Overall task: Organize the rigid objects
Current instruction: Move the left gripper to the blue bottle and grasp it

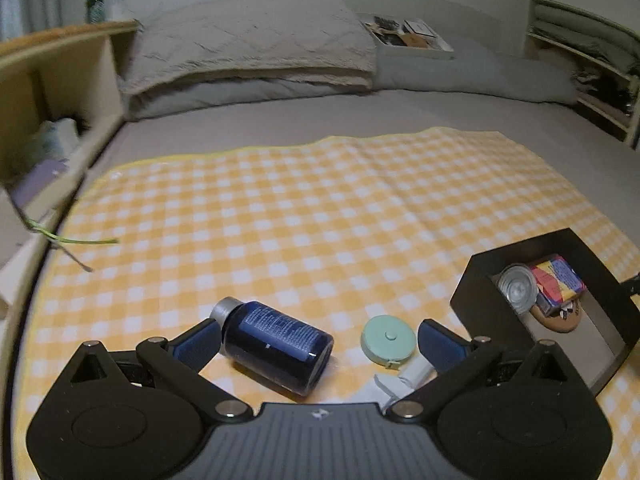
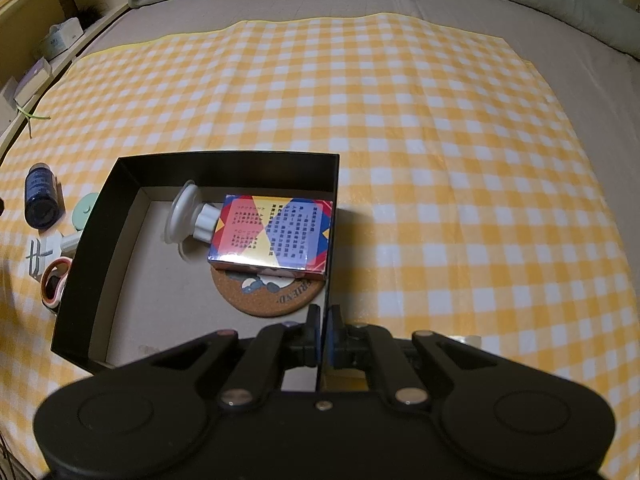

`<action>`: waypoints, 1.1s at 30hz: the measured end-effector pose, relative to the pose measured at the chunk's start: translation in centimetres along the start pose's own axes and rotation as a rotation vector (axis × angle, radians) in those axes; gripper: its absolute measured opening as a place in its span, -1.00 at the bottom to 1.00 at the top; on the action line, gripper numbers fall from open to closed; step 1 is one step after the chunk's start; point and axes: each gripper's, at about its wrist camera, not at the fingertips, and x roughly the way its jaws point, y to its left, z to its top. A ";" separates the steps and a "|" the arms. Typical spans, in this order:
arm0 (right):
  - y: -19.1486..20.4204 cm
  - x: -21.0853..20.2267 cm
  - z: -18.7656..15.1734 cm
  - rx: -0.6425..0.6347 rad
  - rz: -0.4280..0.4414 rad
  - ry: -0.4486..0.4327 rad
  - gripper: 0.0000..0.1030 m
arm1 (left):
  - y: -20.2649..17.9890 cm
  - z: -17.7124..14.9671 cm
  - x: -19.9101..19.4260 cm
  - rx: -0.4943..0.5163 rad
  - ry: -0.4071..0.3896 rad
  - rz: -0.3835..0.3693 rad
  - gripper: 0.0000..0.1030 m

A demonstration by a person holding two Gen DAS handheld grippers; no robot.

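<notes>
On the yellow checked cloth [image 1: 320, 208] that covers the bed, the dark blue bottle [image 1: 276, 350] lies on its side, grey cap pointing away and to the left. My left tool [image 1: 320, 344] stands wide above it; the left pad [image 1: 200, 344] sits just beside the bottle's shoulder, though whether it touches I cannot tell. Near the right pad lies the mint-green round tape measure [image 1: 387, 342], with a white plastic part [image 1: 400, 380] just below it.

The black box [image 2: 224, 160] stands to the right of these items. Inside it, a colourful printed carton [image 2: 272, 232] rests partly on a cork coaster [image 2: 268, 300], and a white suction-cup piece [image 2: 188, 212] lies against the carton's left end. My right tool [image 2: 324, 336] is clamped narrow on the box's right wall. Left of the box, outside it, an orange-rimmed object [image 2: 54, 284] lies on the cloth.
</notes>
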 end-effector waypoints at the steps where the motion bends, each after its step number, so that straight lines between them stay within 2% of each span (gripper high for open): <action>1: 0.0 0.0 0.0 0.001 0.001 0.000 -0.93 | 0.4 -0.1 0.6 0.016 0.006 0.003 1.00; 4: 0.1 0.0 0.0 -0.001 0.000 0.000 -0.93 | 0.9 -0.2 2.3 0.099 0.043 0.031 1.00; 8: 0.1 0.0 0.0 0.002 0.004 -0.001 -0.93 | 1.7 -0.2 3.9 0.210 0.074 0.029 1.00; 13: -0.1 -0.1 0.1 0.006 0.017 -0.002 -0.93 | 1.9 -0.1 5.8 0.285 0.111 0.002 1.00; 16: -0.8 -0.1 0.1 0.009 0.023 0.001 -0.92 | 1.9 0.2 7.0 0.322 0.133 0.018 1.00; 22: -1.3 -0.2 0.2 0.011 0.032 0.001 -0.92 | 2.8 0.7 8.6 0.274 0.159 -0.006 1.00; 26: -1.6 0.0 0.2 0.017 0.041 0.001 -0.92 | 2.7 0.9 9.6 0.250 0.203 -0.004 0.99; 29: -1.6 0.0 0.2 0.015 0.039 0.002 -0.92 | 2.9 1.2 9.8 0.191 0.200 -0.010 0.81; 33: -1.7 0.0 0.2 0.017 0.039 0.003 -0.92 | 2.7 1.5 9.9 0.104 0.216 0.025 0.80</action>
